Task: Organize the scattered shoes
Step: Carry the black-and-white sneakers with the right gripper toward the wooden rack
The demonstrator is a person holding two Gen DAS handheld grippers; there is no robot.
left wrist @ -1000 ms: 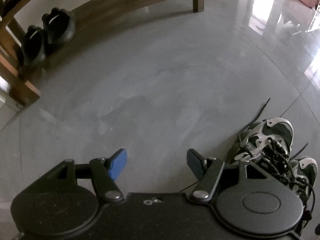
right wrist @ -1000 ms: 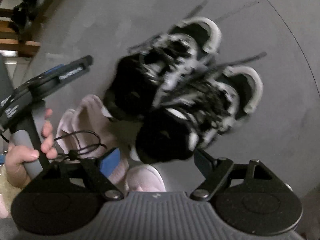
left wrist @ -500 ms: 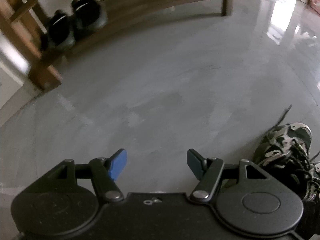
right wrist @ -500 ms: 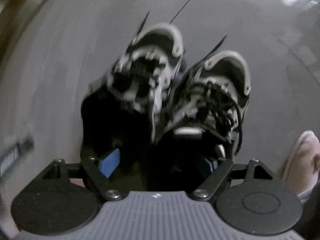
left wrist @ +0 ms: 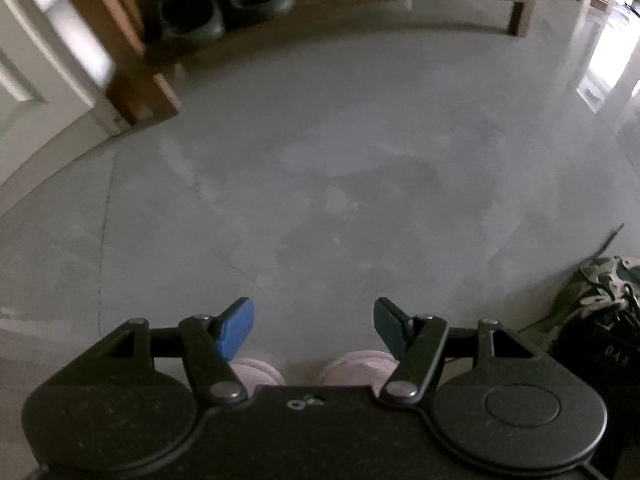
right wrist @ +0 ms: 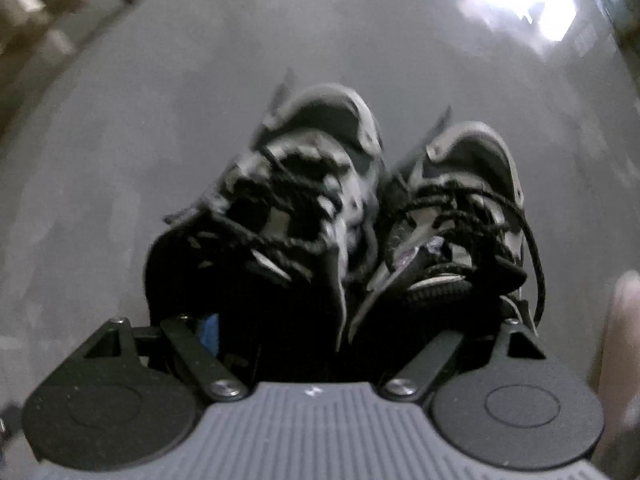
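1. Looking thru left wrist cam: left gripper points down at bare grey floor, jaws spread, nothing btwn them. Two pink slipper toes peek out just under the blue fingertips. Far right edge, near the gripper body, part of a black/white sneaker w/ loose laces, blurry. Top of view: wooden shoe rack w/ a pair of black clogs side by side on its low shelf, well apart from the gripper.
2. Right wrist cam: right gripper is low over the sneaker pair, which sits on the floor toes pointing away, the two shoes touching side by side. Jaws spread wide w/ heel ends of both shoes btwn them; only the left blue pad shows, right one hidden by the shoe. Can't tell if pads actually press the shoes. Pic is motion-blurred. Pink slipper edge at far right.
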